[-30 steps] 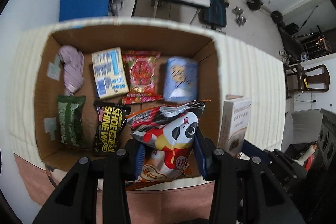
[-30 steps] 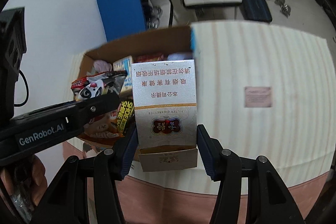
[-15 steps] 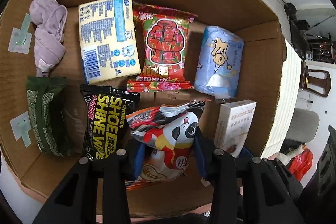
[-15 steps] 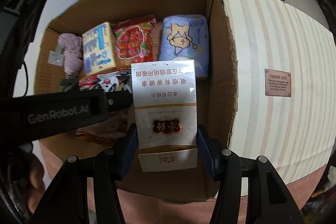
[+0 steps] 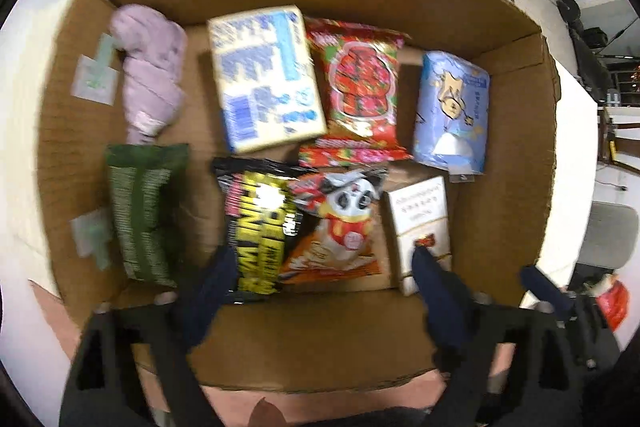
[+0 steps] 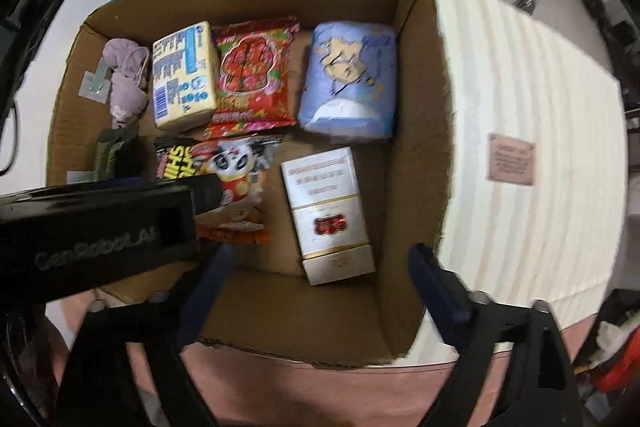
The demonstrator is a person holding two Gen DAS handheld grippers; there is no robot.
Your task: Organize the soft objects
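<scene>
Eight soft packs plus one carton lying flat inside brown cardboard box [image 5: 508,211]. Far left: lilac rolled cloth [image 5: 150,67] above dark green ribbed pouch [image 5: 142,211]. Next over: cream-and-blue wrapped block [image 5: 266,79] above black-and-yellow shoe-wipe packet [image 5: 260,227]. Then red patterned foil packet [image 5: 360,87] above orange panda snack bag [image 5: 340,227], its left edge overlapping the wipe packet. Rightmost: pale blue tissue pack [image 5: 452,111] above white-and-gold cigarette carton [image 6: 326,215]. Left gripper [image 5: 320,275] released, jaws spread wide over the panda bag, touching nothing. Right gripper [image 6: 316,271] likewise spread, empty, carton resting free between its fingers. Striped cream tabletop [image 6: 520,107] right of the box.
</scene>
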